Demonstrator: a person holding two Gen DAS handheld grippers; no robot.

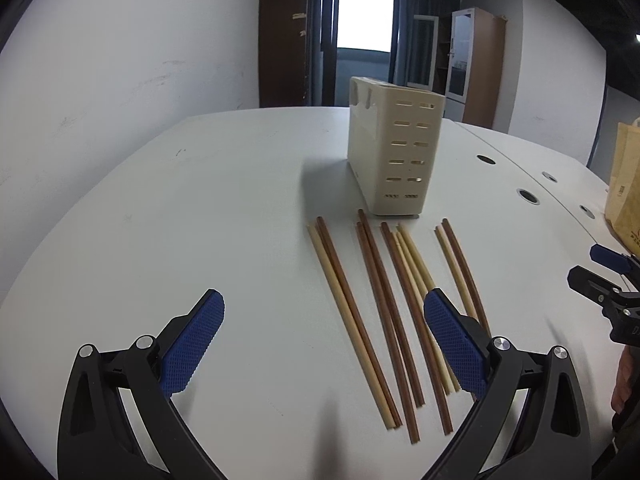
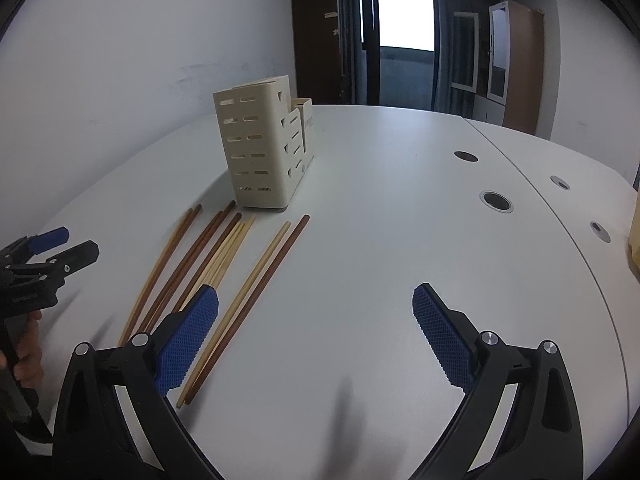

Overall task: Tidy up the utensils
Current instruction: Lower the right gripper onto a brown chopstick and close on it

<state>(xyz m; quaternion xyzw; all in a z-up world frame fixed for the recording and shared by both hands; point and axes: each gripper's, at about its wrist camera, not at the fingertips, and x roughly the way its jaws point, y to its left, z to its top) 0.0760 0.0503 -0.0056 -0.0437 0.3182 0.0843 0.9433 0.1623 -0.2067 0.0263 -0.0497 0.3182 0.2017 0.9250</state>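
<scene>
The cutlery holder (image 1: pixel 394 148) is a tall, narrow box of cream plastic with rows of short slots punched through its end wall; in the right wrist view it (image 2: pixel 260 148) shows stepped compartments, the tallest nearest the camera. It stands upright on the table (image 1: pixel 200 208), a smooth matte white top with round cable holes (image 2: pixel 496 201) along a seam at 2 o'clock.

The chopsticks (image 1: pixel 372 304) lie flat in a loose fan just in front of the holder, far tips near its base, some dark brown wood, some pale bamboo-like; they look to number about nine, though the overlapping ones are hard to count. A separate pale-and-dark pair (image 2: pixel 248 300) lies on the right of the fan.

The left tongs (image 1: pixel 324 344) hang spread wide and empty above the table, black arms with blue cross-hatched pads (image 1: pixel 192 344); the chopsticks run between the pads and under the right one, the holder at 12 o'clock beyond. The right tongs (image 2: pixel 316 336) are likewise parted and hold nothing, the separate pair passing under their left pad at 9 o'clock, the holder at 11 o'clock.

White scuffed walls, a dark glazed door (image 1: pixel 362 20), brown cabinets (image 2: pixel 520 68), and a tan paper bag (image 1: pixel 626 184) at the table's right edge.
</scene>
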